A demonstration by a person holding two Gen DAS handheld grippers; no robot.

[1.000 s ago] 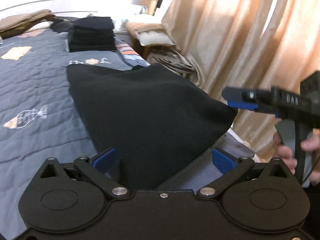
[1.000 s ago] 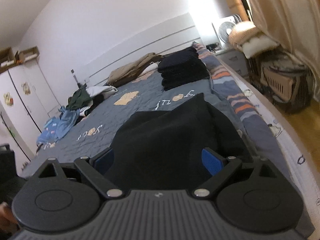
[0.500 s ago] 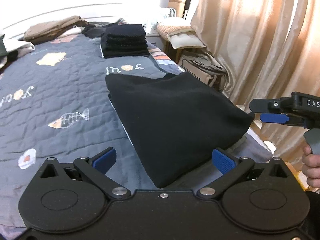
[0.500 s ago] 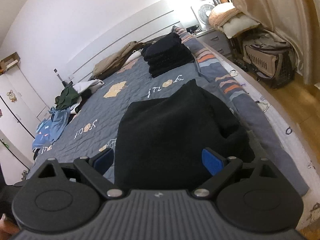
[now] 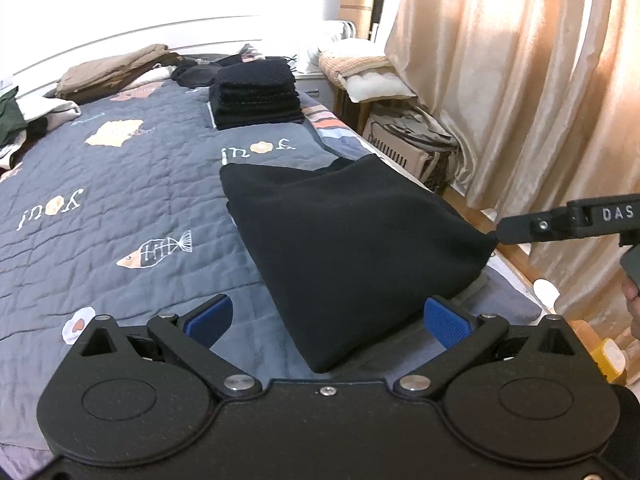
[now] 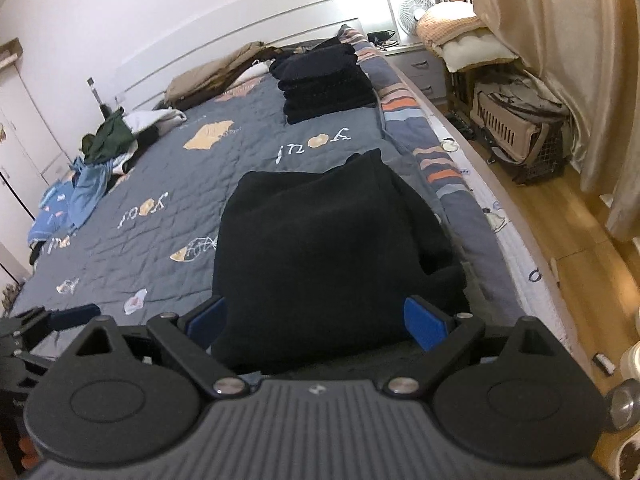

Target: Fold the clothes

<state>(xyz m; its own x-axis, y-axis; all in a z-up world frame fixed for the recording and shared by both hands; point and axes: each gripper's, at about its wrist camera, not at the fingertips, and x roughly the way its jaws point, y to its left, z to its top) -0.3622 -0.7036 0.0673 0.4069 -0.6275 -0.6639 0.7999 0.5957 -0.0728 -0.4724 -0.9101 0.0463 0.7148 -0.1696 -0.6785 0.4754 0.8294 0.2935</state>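
A black folded garment (image 5: 344, 240) lies on the grey quilted bed (image 5: 120, 184) near its right edge. My left gripper (image 5: 328, 318) is open, its blue pads (image 5: 208, 316) on either side of the garment's near corner without touching it. My right gripper (image 6: 316, 320) is open too, and the garment's (image 6: 320, 240) near edge lies between its blue pads (image 6: 424, 322). In the left wrist view the right gripper's fingertips (image 5: 516, 230) sit at the garment's right corner. The left gripper's tip (image 6: 60, 316) shows at the lower left of the right wrist view.
A stack of folded black clothes (image 6: 324, 84) stands near the headboard. Loose clothes (image 6: 108, 140) are heaped at the bed's left side, and a tan garment (image 5: 116, 68) lies by the headboard. Right of the bed are wooden floor (image 6: 560, 240), a pet carrier (image 6: 520, 128) and curtains (image 5: 520, 80).
Both wrist views have drawn back and risen. The black garment, bulging close to the left gripper a second ago, now lies lower and flatter on the bed.
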